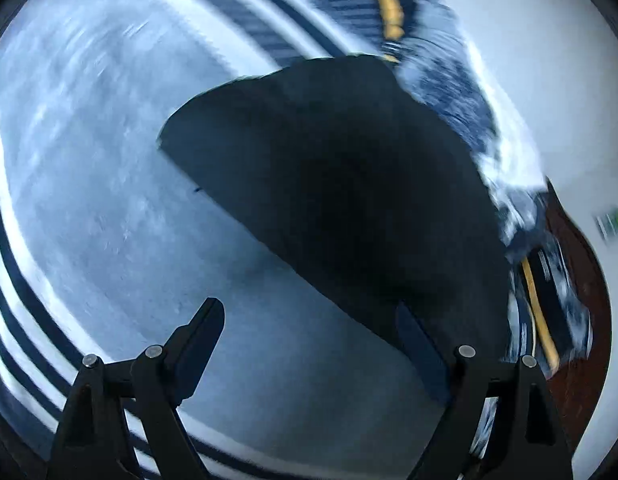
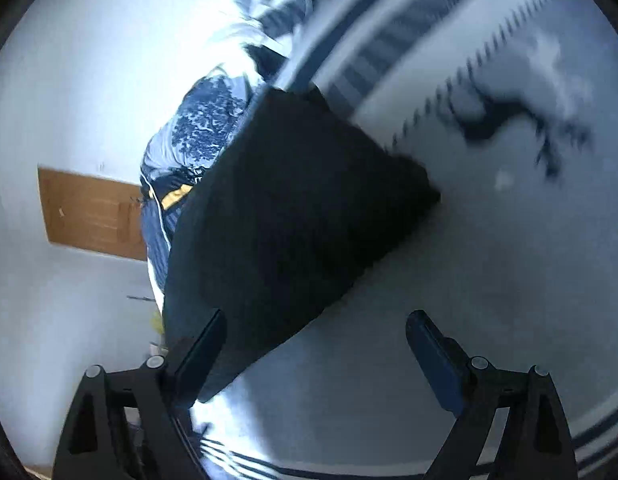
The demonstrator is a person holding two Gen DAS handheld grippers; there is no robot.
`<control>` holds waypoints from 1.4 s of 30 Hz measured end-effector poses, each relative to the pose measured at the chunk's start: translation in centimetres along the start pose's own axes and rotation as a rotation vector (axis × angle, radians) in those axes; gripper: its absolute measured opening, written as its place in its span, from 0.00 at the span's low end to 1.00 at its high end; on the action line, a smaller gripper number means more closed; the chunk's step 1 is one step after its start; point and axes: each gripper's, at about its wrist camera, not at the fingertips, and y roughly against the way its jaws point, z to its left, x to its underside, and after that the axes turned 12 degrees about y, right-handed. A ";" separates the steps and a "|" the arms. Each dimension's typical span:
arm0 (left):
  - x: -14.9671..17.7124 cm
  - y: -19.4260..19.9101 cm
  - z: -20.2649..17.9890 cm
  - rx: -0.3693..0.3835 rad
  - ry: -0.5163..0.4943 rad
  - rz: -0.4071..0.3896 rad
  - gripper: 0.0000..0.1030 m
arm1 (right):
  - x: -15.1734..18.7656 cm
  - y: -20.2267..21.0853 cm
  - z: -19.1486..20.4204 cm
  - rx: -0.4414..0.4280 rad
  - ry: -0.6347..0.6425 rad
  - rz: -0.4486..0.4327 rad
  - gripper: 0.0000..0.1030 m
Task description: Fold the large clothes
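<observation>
A dark, nearly black garment [image 1: 341,184] lies folded flat on a pale bedspread [image 1: 109,160]. In the left wrist view my left gripper [image 1: 309,320] is open and empty, its right finger [image 1: 421,344] over the garment's near edge. In the right wrist view the same garment [image 2: 293,216] fills the middle. My right gripper [image 2: 315,330] is open and empty, its left finger [image 2: 205,348] over the garment's near corner. Both views are blurred by motion.
The bedspread has dark stripes near its border [image 1: 13,272] and a dark printed figure [image 2: 509,128]. A blue patterned quilt with yellow trim [image 1: 461,112] lies bunched beyond the garment. A white wall and a wooden panel [image 2: 93,212] are behind.
</observation>
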 end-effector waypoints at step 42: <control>4.8 13.2 7.5 -0.129 -0.176 -0.179 0.55 | 11.4 12.3 -0.1 -0.009 -0.018 -0.021 0.09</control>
